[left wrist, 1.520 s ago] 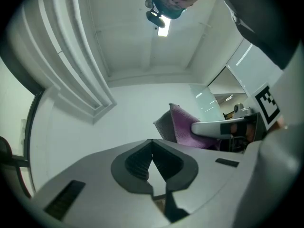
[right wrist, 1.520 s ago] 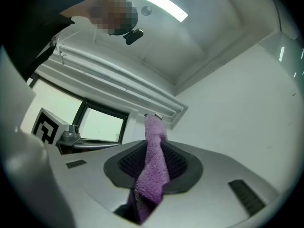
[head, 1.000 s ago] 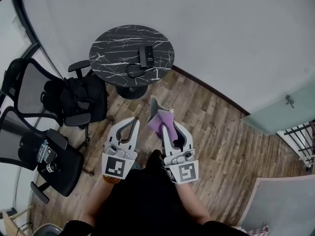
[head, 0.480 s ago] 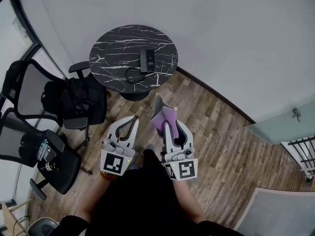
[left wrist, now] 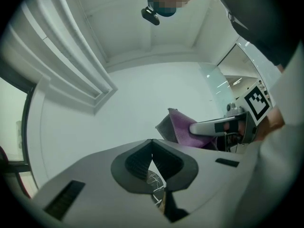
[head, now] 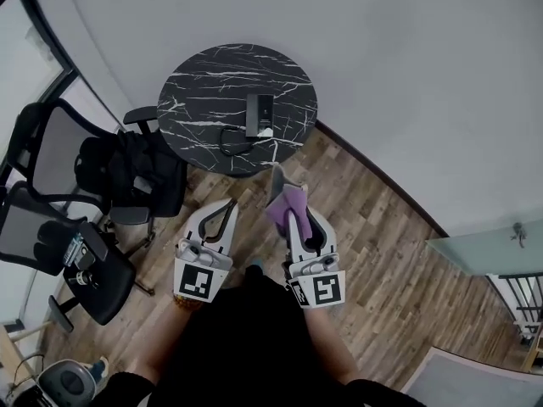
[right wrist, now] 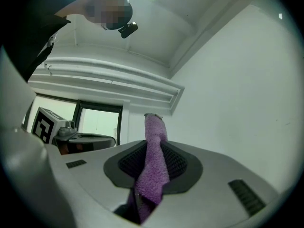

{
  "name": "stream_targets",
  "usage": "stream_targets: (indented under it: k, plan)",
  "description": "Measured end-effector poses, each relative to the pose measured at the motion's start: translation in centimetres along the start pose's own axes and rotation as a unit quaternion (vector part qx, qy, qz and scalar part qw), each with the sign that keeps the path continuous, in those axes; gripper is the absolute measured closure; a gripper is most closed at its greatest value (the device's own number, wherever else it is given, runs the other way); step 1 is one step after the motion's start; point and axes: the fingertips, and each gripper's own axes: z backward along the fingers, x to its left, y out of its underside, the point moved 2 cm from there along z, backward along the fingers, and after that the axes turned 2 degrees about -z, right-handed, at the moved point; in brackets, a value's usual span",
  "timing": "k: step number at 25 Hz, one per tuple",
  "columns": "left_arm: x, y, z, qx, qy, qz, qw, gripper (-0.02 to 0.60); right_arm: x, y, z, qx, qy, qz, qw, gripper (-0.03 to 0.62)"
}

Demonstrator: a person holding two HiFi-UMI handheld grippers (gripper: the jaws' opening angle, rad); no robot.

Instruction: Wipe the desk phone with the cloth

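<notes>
While the desk phone (head: 259, 113) lies near the right edge of the round black marble table (head: 204, 83), upper middle of the frame, my right gripper (head: 283, 212) clamps the purple cloth (head: 288, 200) just below it. My left gripper (head: 224, 212) has its jaws pressed together on nothing. Office chairs (head: 59, 236) crowd the left, and wooden floor (head: 390, 261) lies open at right.

Table (head: 204, 75): round, black marble top, white veins.
On table: phone (head: 258, 113) toward the near right edge; dark cord (head: 231, 138) looped beside it.
Floor (head: 382, 253): wood planks; bears the table and two chairs (head: 51, 155).
</notes>
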Motion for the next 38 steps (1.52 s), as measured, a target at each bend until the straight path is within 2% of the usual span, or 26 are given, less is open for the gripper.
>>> stream_targets:
  k: [2,6,10,13,19,29,35,38]
  plan:
    - [0.1,-0.1,-0.9,0.002,-0.007,-0.018,0.9998,0.569,-1.0,0.2,-0.9,0.002,-0.015,-0.005,1.0,0.496]
    - [0.6,1.4,-2.5,0.031,-0.04,0.027,0.9984,0.569,-2.7,0.9,-3.2,0.002,-0.037,-0.02,0.999,0.496]
    - [0.9,2.0,-4.1,0.031,-0.037,0.017,0.9987,0.569,-3.1,2.2,-5.2,0.034,-0.077,-0.032,0.996,0.496]
    - [1.5,2.8,-5.5,0.042,-0.044,0.027,0.9978,0.569,-3.6,2.9,-6.4,0.048,-0.097,-0.028,0.994,0.496]
    - [3.7,4.7,-8.4,0.044,-0.046,0.035,0.9974,0.569,-5.8,5.0,-9.5,0.073,-0.091,-0.032,0.993,0.496]
    - [9.5,7.7,-16.1,0.036,-0.038,0.056,0.9971,0.569,-9.9,6.1,-17.2,0.113,-0.089,0.002,0.99,0.496]
    - [14.2,8.3,-20.1,0.013,-0.064,0.081,0.9946,0.569,-12.3,6.6,-23.0,0.136,-0.088,0.038,0.986,0.496]
    - [16.4,9.9,-21.3,0.025,-0.079,0.095,0.992,0.569,-13.4,7.2,-25.6,0.144,-0.081,0.047,0.985,0.496]
